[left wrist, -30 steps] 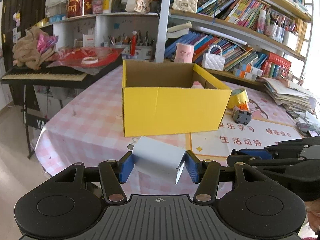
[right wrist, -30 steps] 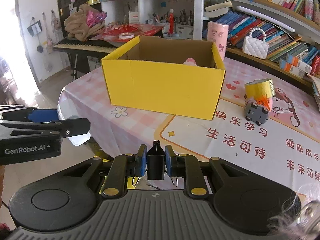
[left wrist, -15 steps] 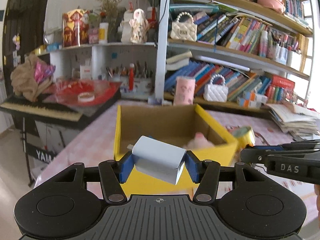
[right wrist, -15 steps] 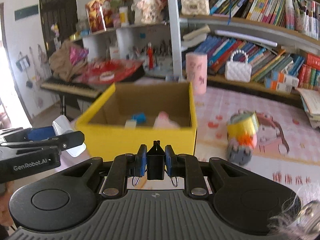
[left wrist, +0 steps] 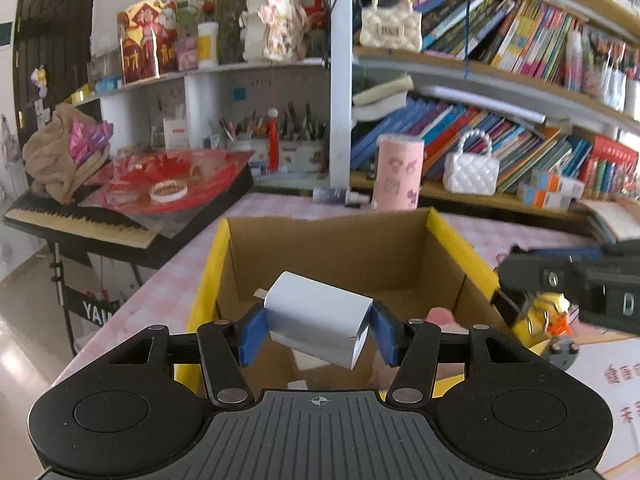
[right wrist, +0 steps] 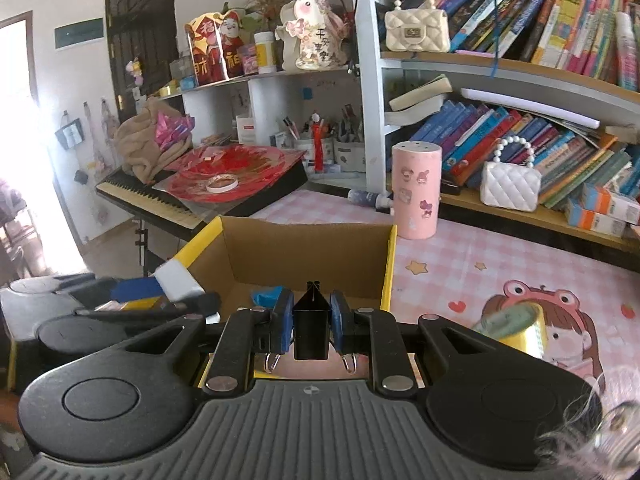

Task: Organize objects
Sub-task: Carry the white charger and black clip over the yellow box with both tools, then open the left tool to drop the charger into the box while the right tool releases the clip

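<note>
Left gripper point(left wrist: 318, 330) clamps a white charger point(left wrist: 316, 320), tilted, above the open yellow cardboard box point(left wrist: 452, 240). Right gripper point(right wrist: 311, 326) pinches a black binder clip point(right wrist: 311, 330) over the same box. Box sits on a pink checked tablecloth point(right wrist: 480, 256); pink cylinder point(right wrist: 416, 190) just behind it. Cluttered bookshelves point(right wrist: 540, 76) and a keyboard point(left wrist: 80, 224) beyond.

Lived-in home study: crammed bookshelves point(right wrist: 540, 40) beyond the fingers, toy handbags point(right wrist: 510, 184) on them, electronic keyboard point(right wrist: 160, 200) off to their left, pink checked tablecloth point(right wrist: 480, 256) with cartoon print under them.
</note>
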Motion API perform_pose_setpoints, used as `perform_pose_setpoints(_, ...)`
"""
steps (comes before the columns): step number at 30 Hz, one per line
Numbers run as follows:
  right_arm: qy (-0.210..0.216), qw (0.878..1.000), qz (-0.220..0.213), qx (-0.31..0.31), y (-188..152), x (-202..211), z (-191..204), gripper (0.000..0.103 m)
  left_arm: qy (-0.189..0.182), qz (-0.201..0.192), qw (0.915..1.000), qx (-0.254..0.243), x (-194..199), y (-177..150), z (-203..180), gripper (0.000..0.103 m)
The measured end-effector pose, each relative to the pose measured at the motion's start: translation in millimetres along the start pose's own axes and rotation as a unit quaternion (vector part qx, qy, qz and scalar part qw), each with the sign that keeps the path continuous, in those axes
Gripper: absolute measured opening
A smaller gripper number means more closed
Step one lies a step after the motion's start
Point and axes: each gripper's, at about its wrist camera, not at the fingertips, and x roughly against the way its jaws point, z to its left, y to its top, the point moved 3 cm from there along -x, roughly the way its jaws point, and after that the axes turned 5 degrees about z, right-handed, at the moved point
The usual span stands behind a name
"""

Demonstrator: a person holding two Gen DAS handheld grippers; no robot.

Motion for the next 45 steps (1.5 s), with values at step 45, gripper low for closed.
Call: perform_pose_setpoints(45, 0.076, 0.975, 0.143, 0.152, 1, -140, 54, 0.018, 0.139, -0.007, 0.9860, 0.092, 50, -32, 57, 0.066)
